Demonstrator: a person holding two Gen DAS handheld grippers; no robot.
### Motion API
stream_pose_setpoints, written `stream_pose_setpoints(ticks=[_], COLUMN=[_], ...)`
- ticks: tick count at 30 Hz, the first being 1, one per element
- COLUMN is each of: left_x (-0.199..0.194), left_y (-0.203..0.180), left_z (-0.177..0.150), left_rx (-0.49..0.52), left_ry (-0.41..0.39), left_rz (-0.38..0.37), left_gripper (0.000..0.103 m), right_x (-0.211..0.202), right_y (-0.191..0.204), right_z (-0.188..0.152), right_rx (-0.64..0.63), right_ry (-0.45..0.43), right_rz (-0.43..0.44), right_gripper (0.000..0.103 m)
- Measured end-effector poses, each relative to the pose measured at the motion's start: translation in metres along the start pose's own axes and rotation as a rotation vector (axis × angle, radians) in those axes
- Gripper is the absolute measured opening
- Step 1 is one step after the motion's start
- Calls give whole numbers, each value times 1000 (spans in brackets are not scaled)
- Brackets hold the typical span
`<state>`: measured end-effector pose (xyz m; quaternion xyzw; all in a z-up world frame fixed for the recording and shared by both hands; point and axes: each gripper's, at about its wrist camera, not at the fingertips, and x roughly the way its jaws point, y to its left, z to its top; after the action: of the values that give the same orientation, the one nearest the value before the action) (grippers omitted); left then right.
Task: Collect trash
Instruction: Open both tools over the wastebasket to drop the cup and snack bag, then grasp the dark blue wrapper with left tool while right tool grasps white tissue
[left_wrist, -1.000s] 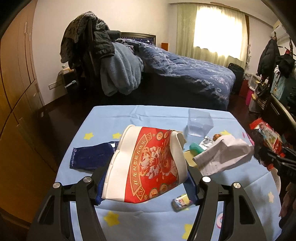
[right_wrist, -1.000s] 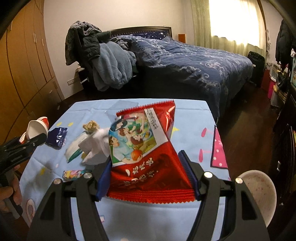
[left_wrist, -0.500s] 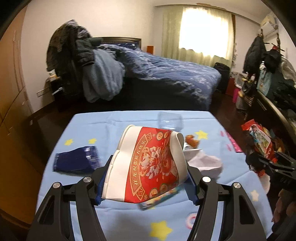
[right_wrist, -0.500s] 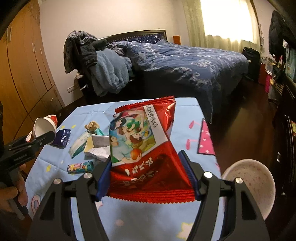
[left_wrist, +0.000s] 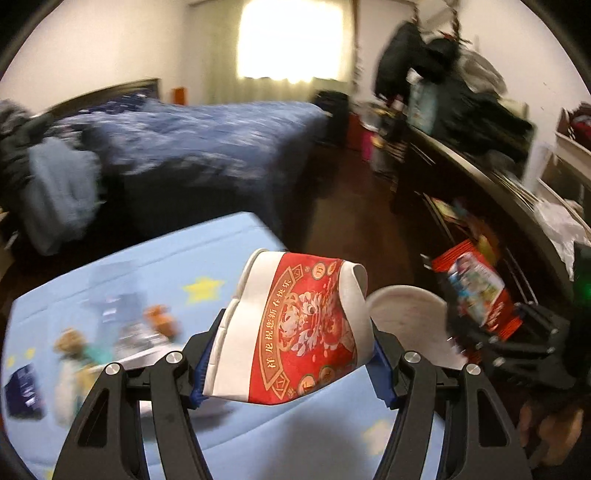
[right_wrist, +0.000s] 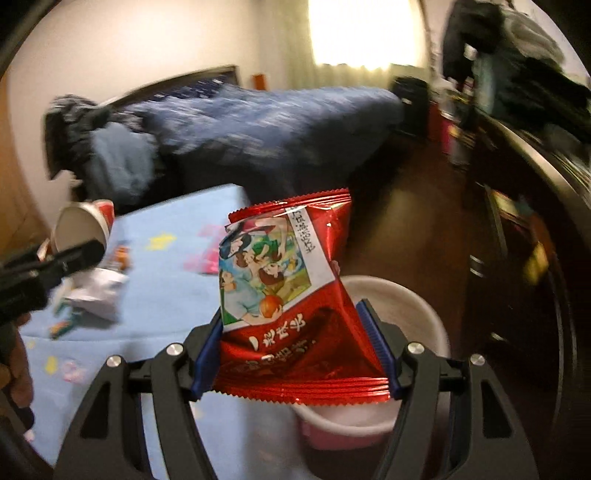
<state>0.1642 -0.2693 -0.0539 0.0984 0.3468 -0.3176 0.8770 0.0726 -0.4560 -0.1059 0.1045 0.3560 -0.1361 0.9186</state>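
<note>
My left gripper (left_wrist: 291, 354) is shut on a red and white paper cup (left_wrist: 299, 328), squeezed flat between the blue pads. My right gripper (right_wrist: 295, 343) is shut on a red snack bag (right_wrist: 291, 295) with cartoon figures on it. A white round bin (right_wrist: 413, 310) stands on the floor off the table's right edge, right behind the snack bag; the same bin (left_wrist: 410, 317) shows to the right of the cup. The left gripper with its cup (right_wrist: 83, 225) appears at the left in the right wrist view. The right gripper with its bag (left_wrist: 480, 291) appears at the right in the left wrist view.
A table with a light blue star-patterned cloth (left_wrist: 155, 266) carries several scraps: crumpled white paper (right_wrist: 98, 291), a dark blue wrapper (left_wrist: 22, 387), small sweet wrappers. A bed with a dark blue cover (left_wrist: 192, 140) lies behind. A dark cluttered sideboard (left_wrist: 491, 177) runs along the right.
Both grippers have swung to the right with their loads, from over the middle of the table to its right edge. The white bin now sits close behind the snack bag.
</note>
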Motion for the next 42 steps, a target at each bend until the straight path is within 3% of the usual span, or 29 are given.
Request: stream_pose_setpoints(ticks=[6,14,17,19,22,29,34,36,42], left_x=[65,109,115,113,108,85,43,21,-54], left_y=[-48,-82,-87,-88,-87,-56,-17,1,64], left_z=[23,31,33,35,37,34,23,14,-22], left_rx=[33,91,86,78,77,2,-64,-83,-133], left_ry=[90,156,161,153,138,110,49,7,-124], left_rz=[-151,-222,-239,-250,-248,-234,-177,-120,125], left_gripper=[68,74,75,77,80,83,89,98,99], right_x=[39,65,67,67,64,56,21,3,-39], right_y=[-47,-75,-76,-76,-75,-75,-47,-25,50], right_z=[-15,-23,-25,-25,-23,-18,-8,-3,6], right_rx=[72,127,118,110,93,111,92,60,-54], right_ry=[86,122,122,114,97,78,8,-37,-128], right_rz=[-42,-45,-50,-51,-63,-49,20,54,185], right_gripper=[69,70,72,82,90,91,92,96,100])
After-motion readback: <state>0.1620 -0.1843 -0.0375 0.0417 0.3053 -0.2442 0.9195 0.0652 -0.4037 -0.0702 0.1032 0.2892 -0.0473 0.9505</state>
